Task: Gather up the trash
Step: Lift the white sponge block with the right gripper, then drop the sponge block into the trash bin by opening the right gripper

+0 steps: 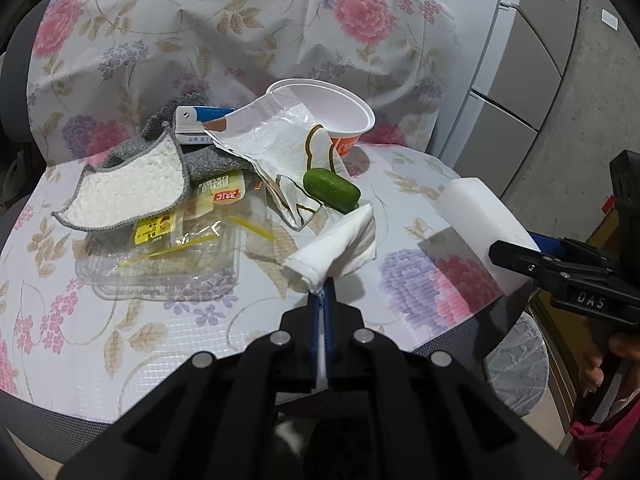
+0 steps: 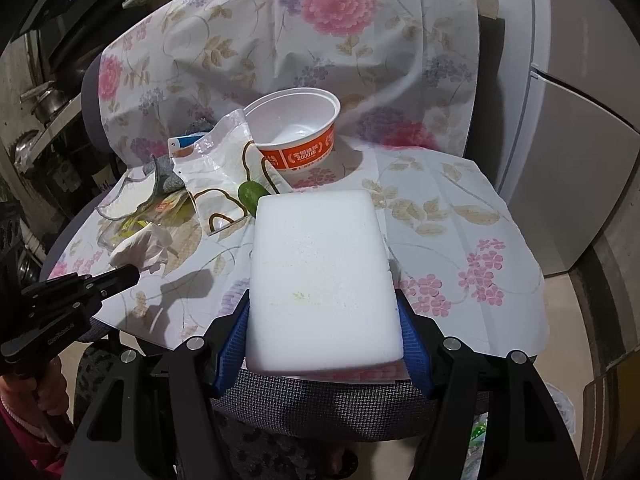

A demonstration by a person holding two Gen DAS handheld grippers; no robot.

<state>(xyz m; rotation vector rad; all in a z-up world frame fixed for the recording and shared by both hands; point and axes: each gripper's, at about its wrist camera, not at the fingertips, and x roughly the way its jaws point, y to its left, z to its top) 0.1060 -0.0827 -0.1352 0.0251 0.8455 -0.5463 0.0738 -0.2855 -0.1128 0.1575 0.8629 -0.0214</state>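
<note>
**Operator:** On the chair seat, over the flowered cloth (image 1: 132, 344), where does the trash lie?

**Inspector:** Litter sits at the rear of the seat: a white-and-orange cup (image 1: 340, 116), a torn white wrapper (image 1: 276, 136), a green fruit (image 1: 331, 190), a clear plastic tray (image 1: 160, 268) and a grey-edged rag (image 1: 124, 196). A crumpled tissue (image 1: 340, 246) lies nearer the front edge.

**Operator:** State of the left gripper (image 1: 322, 292)?

**Inspector:** Jaws pressed together, pinching one corner of the tissue, which touches the cloth.

**Operator:** And the right gripper (image 2: 324, 340)?

**Inspector:** Jaws stand wide, clamped on both sides of a white foam block (image 2: 320, 280), above the seat's front edge. A lined bin (image 1: 520, 364) stands on the floor beside the chair.
</note>
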